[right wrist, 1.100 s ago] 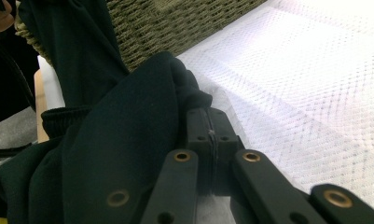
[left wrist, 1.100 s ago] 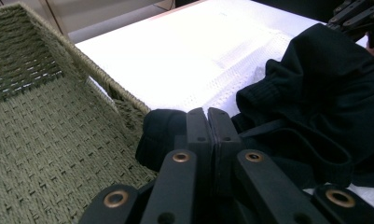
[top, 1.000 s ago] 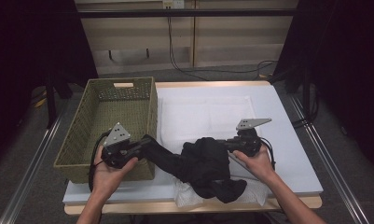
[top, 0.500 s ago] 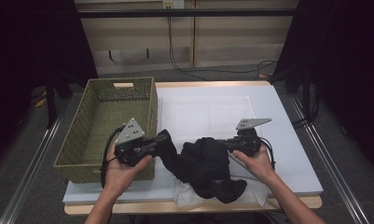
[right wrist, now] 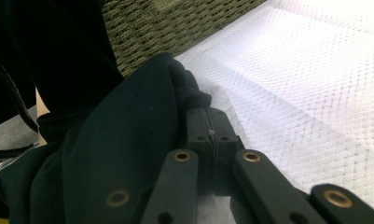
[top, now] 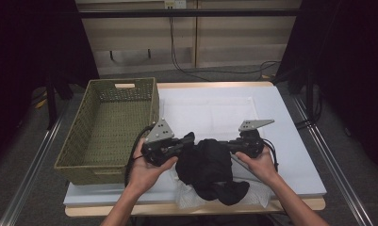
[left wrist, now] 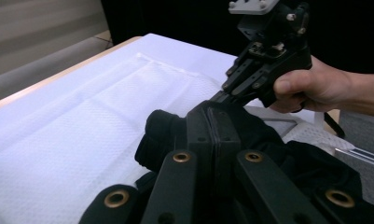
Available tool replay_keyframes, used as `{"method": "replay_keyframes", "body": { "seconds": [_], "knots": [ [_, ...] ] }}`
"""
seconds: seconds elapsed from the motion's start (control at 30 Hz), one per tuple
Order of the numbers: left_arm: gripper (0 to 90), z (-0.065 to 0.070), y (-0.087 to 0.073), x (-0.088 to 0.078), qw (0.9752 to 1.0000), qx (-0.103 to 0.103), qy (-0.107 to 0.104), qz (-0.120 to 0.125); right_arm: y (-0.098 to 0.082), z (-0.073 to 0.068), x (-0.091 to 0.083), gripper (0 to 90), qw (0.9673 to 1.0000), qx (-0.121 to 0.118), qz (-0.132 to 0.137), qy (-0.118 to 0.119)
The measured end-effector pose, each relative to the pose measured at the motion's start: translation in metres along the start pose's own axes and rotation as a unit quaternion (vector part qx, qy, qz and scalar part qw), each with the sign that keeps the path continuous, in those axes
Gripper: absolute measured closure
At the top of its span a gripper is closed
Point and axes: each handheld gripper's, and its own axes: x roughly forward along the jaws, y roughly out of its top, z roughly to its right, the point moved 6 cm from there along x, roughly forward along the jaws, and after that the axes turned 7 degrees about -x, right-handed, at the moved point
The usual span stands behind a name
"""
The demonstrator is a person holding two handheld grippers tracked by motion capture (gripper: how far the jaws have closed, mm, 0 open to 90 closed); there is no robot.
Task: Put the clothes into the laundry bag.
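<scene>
We start at the left gripper [top: 189,140], low and left of centre in the high view: its jaws are pressed together on a fold of the black garment [top: 210,169], and in the left gripper view the two pads meet flat with dark cloth bunched around them [left wrist: 212,135]. The right gripper [top: 230,145], just right of centre, is likewise clamped onto the cloth's opposite edge; its own view shows the jaws closed to a thin seam against the fabric [right wrist: 128,154]. What has just changed is the left side: compared with a second ago, the left hand [top: 146,165] has swung in from beside the wicker basket [top: 106,165] toward the middle of the frame, while the right hand [top: 257,162] has kept its place. We judge that this brings one end of the garment in toward the other, so a fold or a gathering-up is under way, and the cloth now sits more bunched between the two tools. The garment itself lies at the lower centre of the frame, draped over a sheet of white mesh [top: 210,115] on the table [top: 290,117], its lower end hanging toward the near edge. Counting: two grippers, two hands, one black garment, one basket at the left with nothing visible in it, one mesh sheet, one table.
</scene>
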Motion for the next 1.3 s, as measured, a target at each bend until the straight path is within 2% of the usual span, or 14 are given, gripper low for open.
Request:
{"method": "replay_keyframes", "body": {
  "seconds": [0.07, 0.3, 0.5, 0.7, 0.77, 0.93, 1.0, 1.07, 1.13, 1.23, 1.27, 1.3],
  "knots": [
    [88.7, 0.004, 0.003, 0.009, 1.0, 0.003, -0.007, -0.003, 0.0, 0.0, 0.0, 89.5, 1.0, 0.0, 0.001, 0.001],
    [88.6, 0.01, 0.005, 0.021, 0.9998, 0.009, -0.016, -0.011, 0.0, 0.0, -0.001, 89.5, 1.0, -0.001, 0.002, 0.001],
    [88.4, 0.016, -0.006, 0.039, 0.9993, 0.003, -0.032, -0.021, 0.0, 0.0, 0.0, 89.5, 1.0, 0.001, 0.0, 0.001],
    [87.2, 0.022, -0.009, 0.047, 0.9989, 0.009, -0.037, -0.027, 0.0, 0.0, 0.0, 89.6, 1.0, 0.0, 0.002, 0.001],
    [87.3, 0.029, -0.015, 0.052, 0.9982, 0.019, -0.044, -0.035, -0.001, -0.001, 0.0, 89.5, 1.0, 0.0, 0.001, 0.001],
    [86.8, 0.033, -0.02, 0.06, 0.9977, 0.022, -0.048, -0.044, -0.002, -0.001, 0.0, 89.5, 1.0, -0.001, 0.0, 0.001],
    [82.8, 0.033, -0.024, 0.064, 0.9976, 0.021, -0.044, -0.049, -0.002, -0.002, 0.0, 89.5, 1.0, 0.0, 0.001, 0.0],
    [81.0, 0.035, -0.029, 0.068, 0.9972, 0.015, -0.052, -0.052, -0.002, -0.003, 0.0, 89.6, 1.0, -0.001, -0.001, -0.001],
    [78.8, 0.036, -0.037, 0.076, 0.9962, 0.021, -0.054, -0.065, -0.001, -0.004, 0.001, 89.5, 1.0, -0.001, -0.001, 0.0],
    [75.2, 0.035, -0.042, 0.081, 0.9959, 0.024, -0.048, -0.073, -0.002, -0.003, 0.001, 89.5, 1.0, -0.002, -0.002, 0.0],
    [70.5, 0.037, -0.045, 0.084, 0.9962, 0.033, -0.047, -0.066, -0.003, -0.003, 0.001, 89.6, 1.0, -0.001, -0.003, 0.0],
    [70.5, 0.037, -0.045, 0.084, 0.9962, 0.033, -0.047, -0.066, -0.003, -0.003, 0.001, 89.6, 1.0, -0.001, -0.003, 0.0]
  ]
}}
